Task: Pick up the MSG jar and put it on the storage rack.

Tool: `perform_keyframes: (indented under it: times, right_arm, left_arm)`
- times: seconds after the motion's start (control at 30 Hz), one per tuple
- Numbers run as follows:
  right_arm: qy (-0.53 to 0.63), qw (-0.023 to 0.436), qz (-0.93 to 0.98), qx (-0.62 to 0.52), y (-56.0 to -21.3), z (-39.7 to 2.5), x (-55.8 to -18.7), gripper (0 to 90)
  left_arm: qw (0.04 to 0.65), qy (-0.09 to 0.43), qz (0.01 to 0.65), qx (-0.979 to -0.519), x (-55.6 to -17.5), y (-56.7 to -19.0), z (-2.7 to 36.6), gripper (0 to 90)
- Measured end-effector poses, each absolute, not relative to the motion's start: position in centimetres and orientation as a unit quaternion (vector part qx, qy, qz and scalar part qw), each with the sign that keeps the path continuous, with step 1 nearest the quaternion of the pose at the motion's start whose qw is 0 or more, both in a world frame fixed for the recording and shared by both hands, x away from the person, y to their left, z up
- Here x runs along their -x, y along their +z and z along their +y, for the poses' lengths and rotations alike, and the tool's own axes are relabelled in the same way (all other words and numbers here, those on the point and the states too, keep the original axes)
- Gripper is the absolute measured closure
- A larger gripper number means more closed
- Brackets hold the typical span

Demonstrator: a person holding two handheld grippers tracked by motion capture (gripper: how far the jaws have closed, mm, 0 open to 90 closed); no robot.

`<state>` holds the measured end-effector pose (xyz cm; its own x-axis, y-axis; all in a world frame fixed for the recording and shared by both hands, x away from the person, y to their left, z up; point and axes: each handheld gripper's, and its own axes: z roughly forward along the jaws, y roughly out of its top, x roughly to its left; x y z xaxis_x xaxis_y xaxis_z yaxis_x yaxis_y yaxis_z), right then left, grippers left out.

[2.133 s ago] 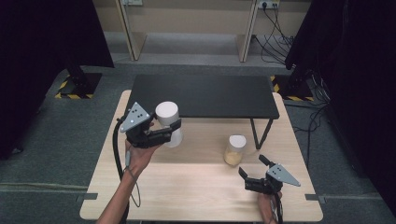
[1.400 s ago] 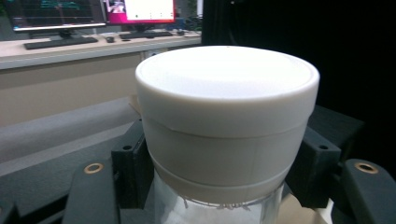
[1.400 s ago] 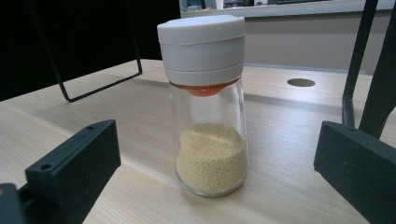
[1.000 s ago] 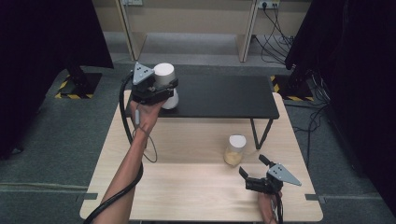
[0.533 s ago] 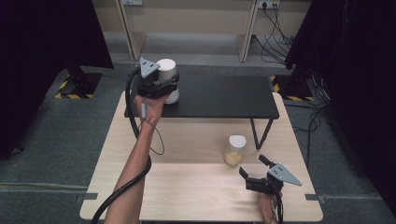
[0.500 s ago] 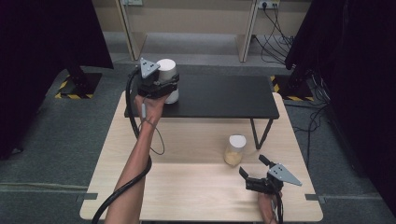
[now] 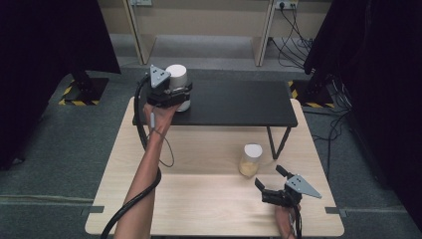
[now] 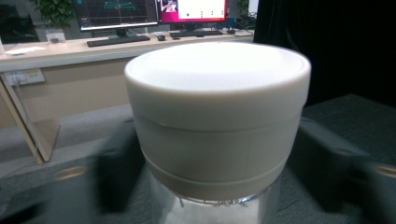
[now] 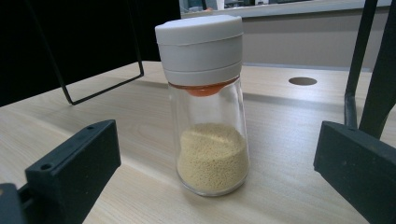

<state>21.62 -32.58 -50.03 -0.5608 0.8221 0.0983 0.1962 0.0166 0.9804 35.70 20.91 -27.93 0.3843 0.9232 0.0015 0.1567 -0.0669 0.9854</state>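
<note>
My left gripper is shut on a glass jar with a broad white lid at the left end of the black shelf. The jar's base sits at or just above the shelf top; I cannot tell which. In the left gripper view the white lid looms close, with the blurred jaws on either side of the glass below it. A second jar with a white cap and yellow grains stands on the wooden table. My right gripper is open just in front of that jar, its jaws apart from the glass.
The shelf stands on thin black legs over the table's far half, one leg just right of the grain jar. A black cable trails from the left gripper along the forearm. Grey floor surrounds the table.
The left gripper has carried the white-lidded jar from above the table's middle left, up and away, to the left end of the shelf. The right gripper has stayed put.
</note>
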Motion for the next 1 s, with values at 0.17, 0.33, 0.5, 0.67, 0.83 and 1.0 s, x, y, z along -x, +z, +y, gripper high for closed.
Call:
perform_keyframes:
  times: [0.17,0.33,0.5,0.67,0.83,1.0]
  right_arm:
    - [0.589,0.265,0.661,-0.383,-50.1,-32.6,-21.7,0.4]
    - [0.589,0.265,0.661,-0.383,-50.1,-32.6,-21.7,0.4]
    - [0.585,0.27,0.662,-0.384,-50.0,-32.4,-21.5,0.5]
    - [0.584,0.273,0.661,-0.384,-50.0,-32.3,-21.5,0.4]
    - [0.581,0.276,0.663,-0.383,-49.9,-32.2,-21.4,0.4]
    - [0.58,0.279,0.663,-0.383,-49.9,-32.1,-21.4,0.4]
  left_arm:
    - [0.546,0.351,0.442,-0.618,-35.2,-28.1,21.6,0.5]
    - [0.555,0.346,0.441,-0.615,-34.8,-28.2,22.2,0.3]
    - [0.557,0.346,0.436,-0.617,-34.2,-28.3,22.4,0.0]
    - [0.562,0.34,0.438,-0.614,-33.1,-28.9,22.7,0.0]
    - [0.569,0.342,0.425,-0.616,-32.0,-29.3,23.2,0.0]
    - [0.566,0.339,0.425,-0.62,-31.1,-29.3,23.6,0.0]
